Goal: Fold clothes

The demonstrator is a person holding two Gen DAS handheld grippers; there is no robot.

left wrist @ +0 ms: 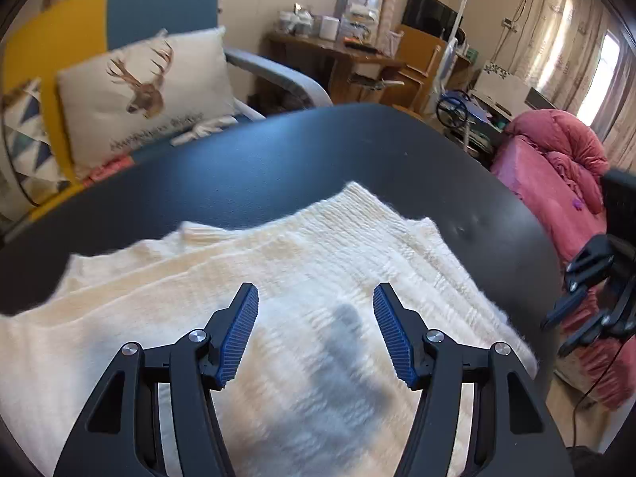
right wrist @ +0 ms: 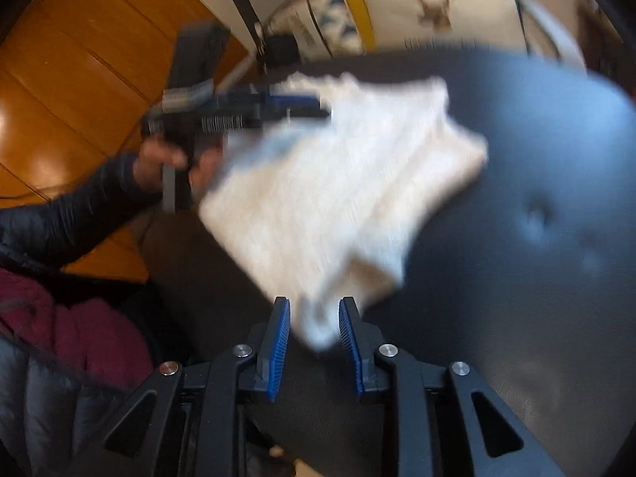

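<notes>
A cream knitted garment (left wrist: 278,278) lies folded in layers on the round black table (left wrist: 278,159). My left gripper (left wrist: 316,302) hovers open just above its middle, with nothing between the blue pads. In the right wrist view the garment (right wrist: 338,183) is blurred by motion. Its near corner lies in the gap of my right gripper (right wrist: 314,306), whose fingers stand apart on either side without pinching it. A hand holds the left gripper (right wrist: 322,107) over the garment's far left edge. The right gripper (left wrist: 572,318) also shows at the table's right rim.
A blue and yellow sofa (left wrist: 159,4) with a deer cushion (left wrist: 147,87) stands behind the table. A pink quilt (left wrist: 556,167) lies to the right and a cluttered wooden desk (left wrist: 338,51) at the back. A dark sleeve (right wrist: 79,206) and wooden floor (right wrist: 79,79) are on the left.
</notes>
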